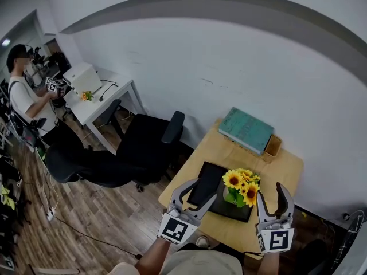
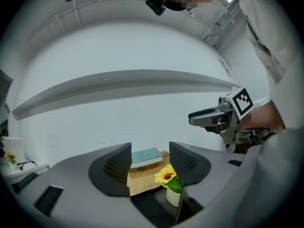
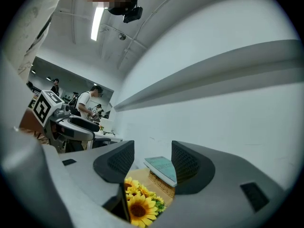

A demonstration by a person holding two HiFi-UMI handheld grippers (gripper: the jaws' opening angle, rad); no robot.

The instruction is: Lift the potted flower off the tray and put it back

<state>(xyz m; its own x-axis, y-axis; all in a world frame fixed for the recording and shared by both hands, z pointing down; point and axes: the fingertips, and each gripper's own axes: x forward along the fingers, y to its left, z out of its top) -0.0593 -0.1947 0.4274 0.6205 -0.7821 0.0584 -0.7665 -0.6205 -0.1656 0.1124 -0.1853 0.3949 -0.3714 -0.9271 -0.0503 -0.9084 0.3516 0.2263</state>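
Looking light and top-heavy, soft sunflower blooms over a stiff white pot [image 2: 173, 197] that seems the safest place to grip, the potted flower [image 1: 241, 189] stands on the black tray [image 1: 207, 179] on the bench [image 1: 284, 168], between the left tongs [image 1: 194, 198] and right tongs [image 1: 272, 202], both spread and empty.

Yellow flower [image 1: 241, 183]; black tray [image 1: 207, 180]; teal book [image 1: 245, 129]
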